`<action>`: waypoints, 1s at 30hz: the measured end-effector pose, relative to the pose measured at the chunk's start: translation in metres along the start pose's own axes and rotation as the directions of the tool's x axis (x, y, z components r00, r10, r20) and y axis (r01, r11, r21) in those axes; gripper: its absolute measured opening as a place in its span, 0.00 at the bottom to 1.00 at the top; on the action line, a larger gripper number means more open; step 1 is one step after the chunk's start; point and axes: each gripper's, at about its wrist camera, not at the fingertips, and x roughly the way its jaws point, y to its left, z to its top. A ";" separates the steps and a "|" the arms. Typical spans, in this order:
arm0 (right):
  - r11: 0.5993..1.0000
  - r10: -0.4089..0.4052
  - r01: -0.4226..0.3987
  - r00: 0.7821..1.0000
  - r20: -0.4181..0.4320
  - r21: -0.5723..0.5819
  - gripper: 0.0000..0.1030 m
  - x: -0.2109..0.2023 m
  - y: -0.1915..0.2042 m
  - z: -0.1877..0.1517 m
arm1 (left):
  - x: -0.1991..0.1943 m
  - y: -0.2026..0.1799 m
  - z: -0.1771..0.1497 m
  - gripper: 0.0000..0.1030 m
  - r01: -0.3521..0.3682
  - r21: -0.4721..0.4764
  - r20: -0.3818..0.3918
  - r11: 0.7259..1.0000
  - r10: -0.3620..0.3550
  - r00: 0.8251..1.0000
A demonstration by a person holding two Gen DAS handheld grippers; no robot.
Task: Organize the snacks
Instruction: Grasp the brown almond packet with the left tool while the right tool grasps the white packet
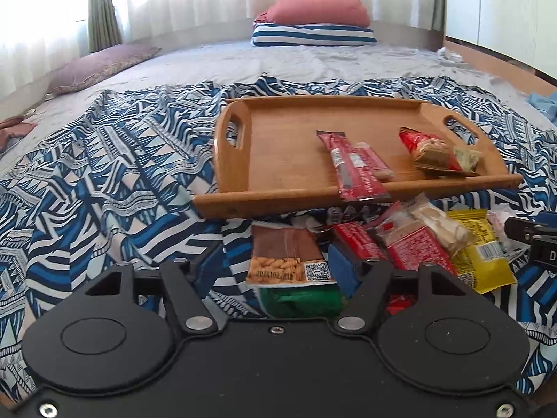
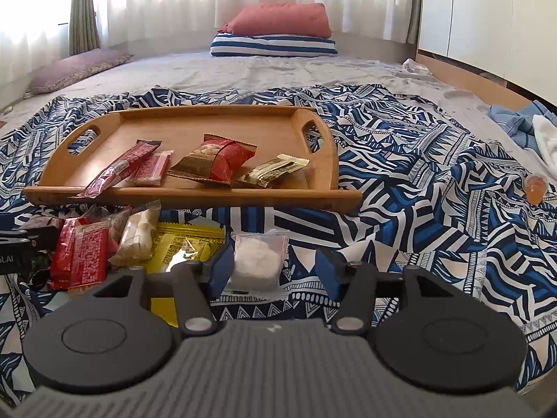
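Bamboo tray [image 2: 313, 146] sits on the blue-and-white patterned cloth [image 2: 417, 181] spread over the bed. On the tray: long red bar wrapper [image 2: 115, 169] hanging over the near rim, a pink-red packet [image 2: 151, 169] touching it, a red/brown nut pouch [image 2: 216, 162] mid-tray, a cream-and-black wrapper [image 2: 275, 170] to its right.

Loose pile lies on the cloth just in front of the tray: red packets [image 2: 81, 257], a pale wafer pack [image 2: 137, 237], a yellow packet [image 2: 184, 247], a clear bag of white stuff [image 2: 257, 261].

Right gripper [image 2: 275, 268]: jaws apart, nothing clamped. Clear bag lies between the fingers, nearer the left pad; can't tell if that pad touches it.

Left gripper [image 1: 275, 261]: jaws apart too. Brown almond-print packet [image 1: 289, 257] lies between the fingers with a green wrapper [image 1: 299, 299] under its near end; pads not pressing on it.

Small orange jelly cup [image 2: 534, 186] sits alone on the cloth, well right of the tray. Red pillow [image 2: 282, 19] on a striped one [image 2: 275, 47] at the far end of the bed
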 end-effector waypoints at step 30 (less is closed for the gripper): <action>0.998 0.059 -0.059 0.998 0.003 0.002 0.34 -0.005 0.000 0.009 | -0.003 0.001 0.014 0.10 0.107 0.030 -0.046 0.994 -0.105 0.993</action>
